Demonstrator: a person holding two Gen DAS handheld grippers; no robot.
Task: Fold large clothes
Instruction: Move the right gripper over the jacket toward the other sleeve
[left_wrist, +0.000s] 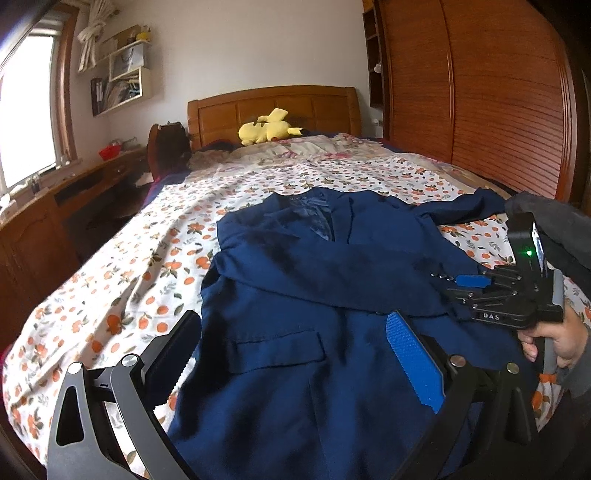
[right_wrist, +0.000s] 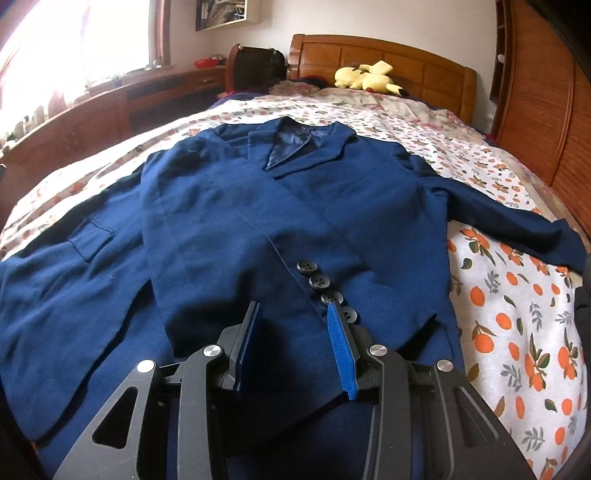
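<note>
Matt navy woven-cloth jacket (right_wrist: 236, 229), glossy plastic buttons (right_wrist: 320, 281), printed cotton sheet (right_wrist: 517, 317), polished wooden headboard (right_wrist: 388, 61)

Count: 1 navy jacket (right_wrist: 258, 206), 4 buttons (right_wrist: 319, 282) on its sleeve cuff, 1 yellow plush toy (left_wrist: 266, 131), 1 bed (left_wrist: 110, 266), 2 grippers: left gripper (left_wrist: 299, 354), right gripper (right_wrist: 293, 332).

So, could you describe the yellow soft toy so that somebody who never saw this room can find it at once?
Start from the bed with the orange-fruit print sheet, where a blue jacket lies spread out. Look past the jacket to the far end, at the wooden headboard. The yellow plush toy lies there on its side, the only bright yellow thing on the bed, with dark tips.
</note>
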